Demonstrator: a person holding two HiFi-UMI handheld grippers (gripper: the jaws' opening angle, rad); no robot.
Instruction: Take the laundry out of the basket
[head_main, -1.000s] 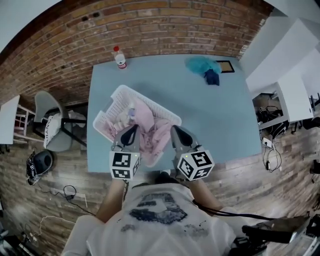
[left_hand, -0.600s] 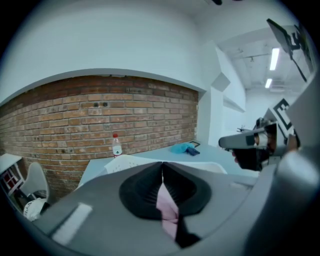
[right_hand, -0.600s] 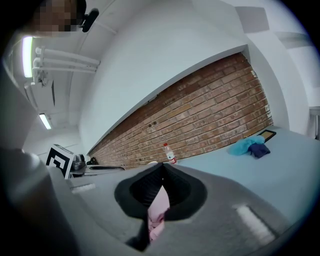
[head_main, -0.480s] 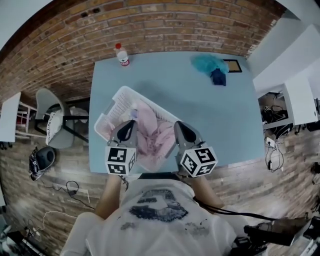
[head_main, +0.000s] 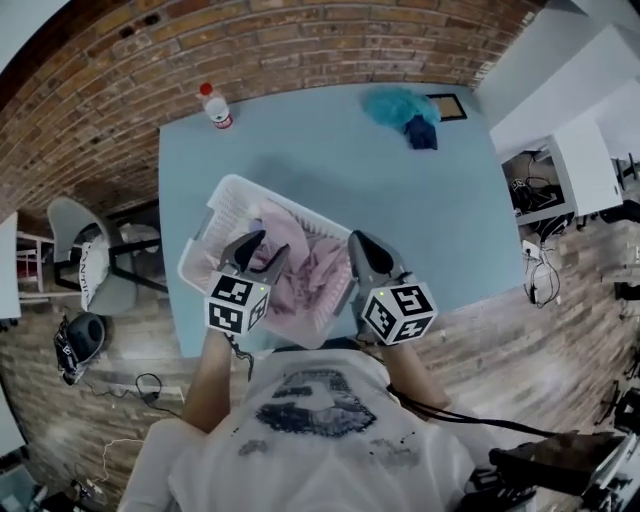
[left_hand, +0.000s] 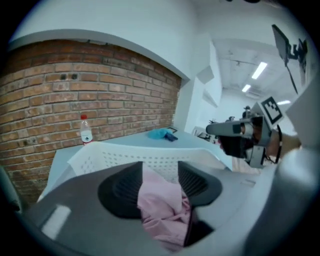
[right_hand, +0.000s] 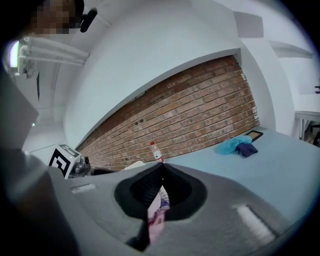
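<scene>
A white perforated laundry basket stands on the near left of the blue table, with pink laundry piled inside. My left gripper hangs over the basket's near side. Its jaws are opening, and in the left gripper view pink cloth lies in the gap of the left gripper, with the basket wall just beyond. My right gripper hovers at the basket's right rim, its tips together. In the right gripper view, the right gripper shows only a sliver of laundry through the slit below its tips.
A water bottle stands at the table's far left corner. A teal cloth with a dark blue piece lies at the far right, beside a black frame. A grey chair sits left of the table, and white desks stand to the right.
My left gripper's jaws have parted; they were together in both earlier frames. Both grippers stay over the basket's near side, and the head camera has shifted slightly.
</scene>
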